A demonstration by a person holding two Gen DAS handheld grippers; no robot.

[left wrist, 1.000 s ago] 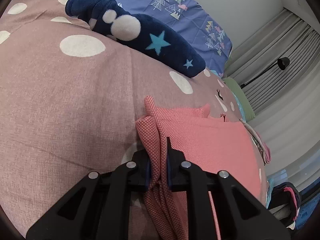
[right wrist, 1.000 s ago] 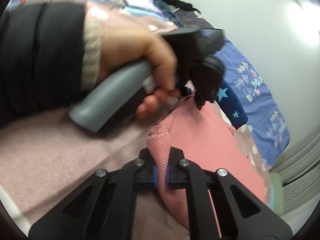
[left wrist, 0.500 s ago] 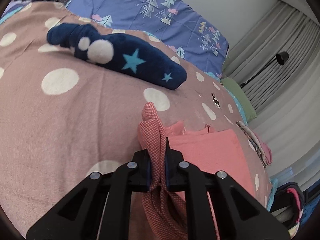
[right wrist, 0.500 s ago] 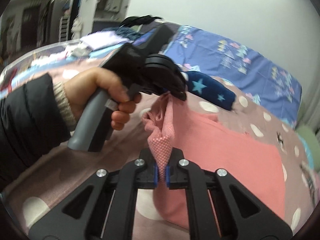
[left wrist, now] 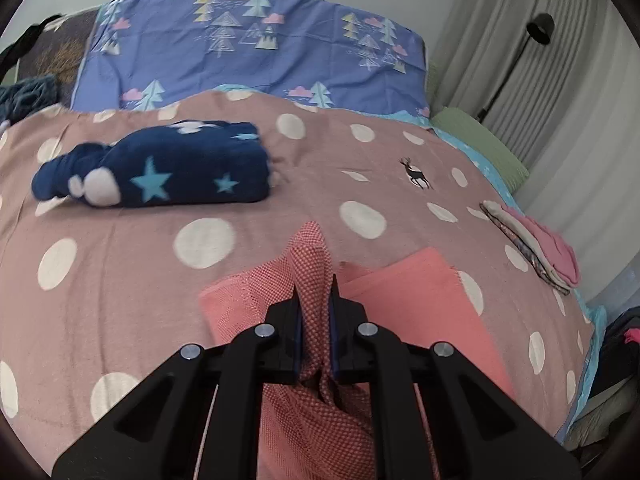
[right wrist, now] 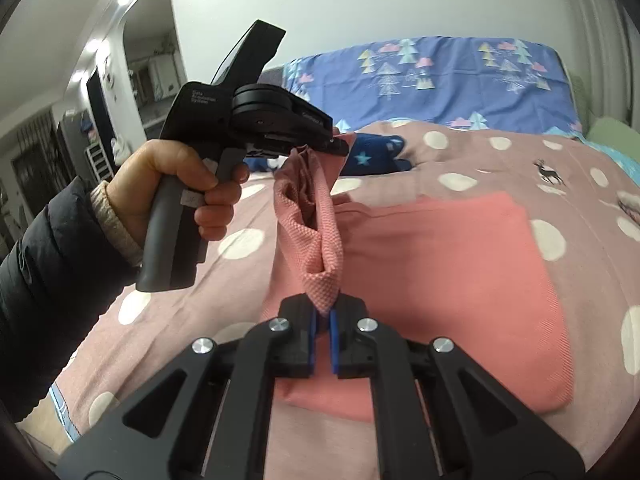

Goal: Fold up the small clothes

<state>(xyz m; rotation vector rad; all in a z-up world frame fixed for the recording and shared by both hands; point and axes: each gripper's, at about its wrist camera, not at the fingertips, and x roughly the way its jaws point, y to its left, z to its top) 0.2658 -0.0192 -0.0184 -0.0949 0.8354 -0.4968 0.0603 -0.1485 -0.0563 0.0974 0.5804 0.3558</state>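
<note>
the right gripper (right wrist: 322, 314) has its jaws pinching one bunched corner of the pink garment (right wrist: 452, 280), and the left gripper (left wrist: 315, 304), seen further off in the right wrist view, has its jaws pinching another corner of the same edge. that edge hangs lifted between them as a sagging loop, while the rest of the garment lies flat on the polka-dot bedspread (left wrist: 120, 280), near the foot of the bed.

the likely trouble is the bunching: both grips hold crumpled wads, not a flat hem, so laying the edge down could leave a lumpy, crooked fold. the thin weave could also slip from either pinch if the two grippers pull apart. dragging the raised edge might shift the flat part underneath.

farther off, the navy star blanket (left wrist: 160, 172) and, at the right, a small folded pile (left wrist: 536, 240) lie well apart, so snagging them seems unlikely.
</note>
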